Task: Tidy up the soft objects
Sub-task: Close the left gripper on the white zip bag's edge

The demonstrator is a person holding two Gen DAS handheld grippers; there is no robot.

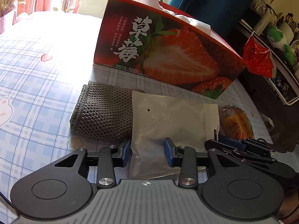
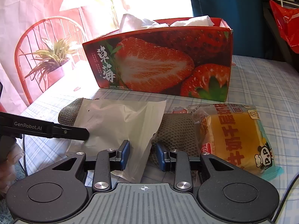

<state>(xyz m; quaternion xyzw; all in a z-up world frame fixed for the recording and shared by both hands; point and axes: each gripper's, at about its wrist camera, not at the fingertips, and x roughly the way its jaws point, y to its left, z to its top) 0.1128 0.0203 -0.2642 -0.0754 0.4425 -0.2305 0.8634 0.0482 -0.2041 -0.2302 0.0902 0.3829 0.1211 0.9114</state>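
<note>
**Mei:** Looking at the left gripper (image 1: 147, 152), why does it sit where it does? Its blue pads stand either side of the translucent bag's (image 1: 168, 119) near corner with daylight between pad and film — parted about a third of the way, gripping nothing that I can see.

**Tao:** My guess is it is lining up on a free edge. That bag lies draped across the grey knitted cloth (image 1: 101, 110), so a corner hanging clear of the knit is the only place to pinch film alone.

**Mei:** And the right gripper (image 2: 142, 155)?

**Tao:** Narrower, straddling the bag's other lower corner. The film runs between its pads, the left one close against it, but I cannot tell whether they actually press on it. Likely each hand takes one corner so the limp plastic lifts flat instead of folding.

**Mei:** Where would it go?

**Tao:** Probably the strawberry box (image 2: 160, 59) standing just behind on the checked tablecloth (image 1: 37, 85) — white soft things already poke from its open top.

**Mei:** The packaged bread (image 2: 237, 140)?

**Tao:** Resting at the cloth's right end, apparently overlapping it and clear of both grippers.
</note>
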